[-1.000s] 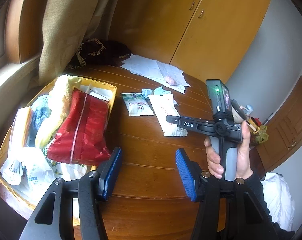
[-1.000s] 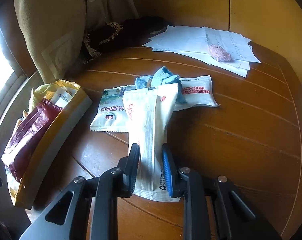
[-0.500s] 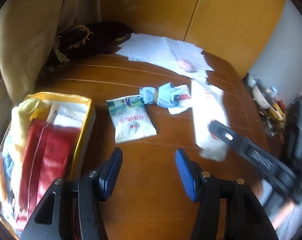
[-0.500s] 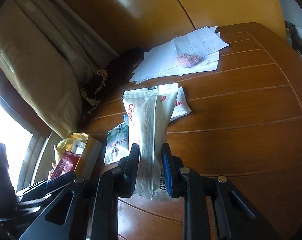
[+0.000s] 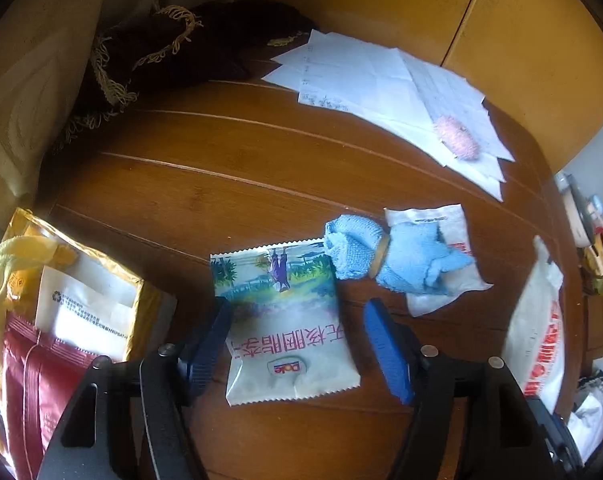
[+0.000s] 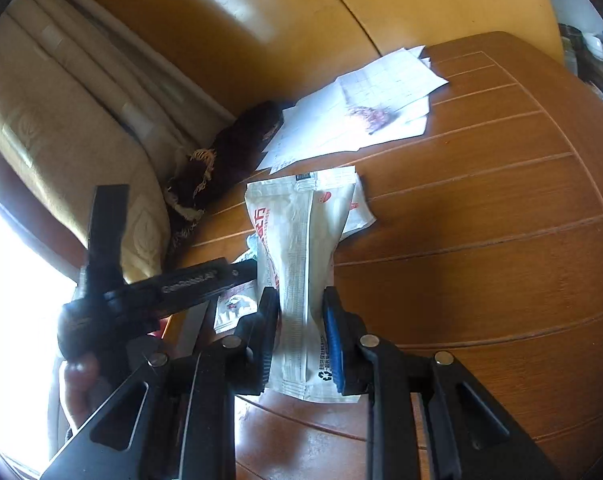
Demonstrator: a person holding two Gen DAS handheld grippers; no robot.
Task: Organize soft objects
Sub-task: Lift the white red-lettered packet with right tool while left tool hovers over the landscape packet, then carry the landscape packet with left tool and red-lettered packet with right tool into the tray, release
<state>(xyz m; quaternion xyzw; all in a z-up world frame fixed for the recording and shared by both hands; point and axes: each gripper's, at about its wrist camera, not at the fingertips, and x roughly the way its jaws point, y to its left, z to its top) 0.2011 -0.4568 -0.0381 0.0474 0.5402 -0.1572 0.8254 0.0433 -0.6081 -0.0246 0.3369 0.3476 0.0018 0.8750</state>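
Table [image 5: 229,168]: round, brown wood, grooved. Your work surface; loose packets lie mid-table, papers [image 5: 385,80] at the far edge.
Box [image 5: 145,300]: yellow, at the table's left edge, already stuffed with a red bag [image 5: 33,380], white packets and a yellow cloth [image 5: 5,264]. This looks like where the soft things go. Little room left, so feed new items in on edge.
Long pack [image 6: 301,264]: white with red print, held off the table by your right gripper [image 6: 299,344], fingers clamped on its lower end. It hangs upright and limp; keep the squeeze steady so it doesn't slide out, and carry it left over the box without sweeping the other packets.
Snack bag [image 5: 285,320]: Dole print, flat on the table, lying between the fingers of your left gripper [image 5: 297,340]. Fingers are spread wide, straddling it, not yet pinching. Lower until both pads flank its sides, then close gently; it is puffy and slick, so grip near the middle, not the crimped seam.
Blue cloth [image 5: 385,258]: bundled with a band, touching the snack bag's top right corner, lying on a small white pack [image 5: 441,276]. Lift straight so you don't drag it.
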